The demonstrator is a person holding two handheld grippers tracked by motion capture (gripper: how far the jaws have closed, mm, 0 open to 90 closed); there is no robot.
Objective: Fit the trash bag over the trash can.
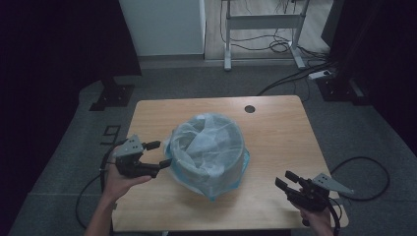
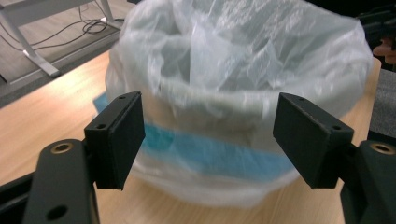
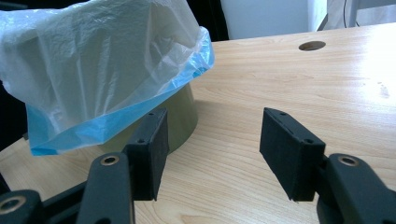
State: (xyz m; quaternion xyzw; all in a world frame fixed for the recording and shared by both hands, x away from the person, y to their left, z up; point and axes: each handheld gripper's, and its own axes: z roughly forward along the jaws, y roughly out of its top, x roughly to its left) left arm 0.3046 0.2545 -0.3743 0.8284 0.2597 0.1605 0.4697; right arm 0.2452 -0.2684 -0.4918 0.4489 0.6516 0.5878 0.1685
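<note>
Item: one bin (image 1: pixel 231 169), round, olive-grey, tapering toward its foot, standing upright near the middle of the wooden table (image 1: pixel 275 128). We see its bare wall in the right gripper view (image 3: pixel 184 116), smooth and matt.

Lining: a plastic bag (image 1: pixel 209 142), thin, translucent white, crinkled, with a blue band along its hem. We note it folded over the rim and hanging down the outside in loose, uneven drapes; the inner part is bunched in soft folds inside the opening. In the left gripper view the bag (image 2: pixel 243 79) covers nearly the whole wall, and the blue band runs across the lower front.

Table: pale wood-grain top, rounded corners, a round cable hole (image 1: pixel 250 108) near the far edge.

Left gripper (image 1: pixel 156 153): black, jaws apart, pointed at the bin's left side, its nearer jaw tip just beside the bag; nothing between the pads.

Right gripper (image 1: pixel 286 179): black, jaws apart and empty, low over the table's near right corner, well apart from the bin.
</note>
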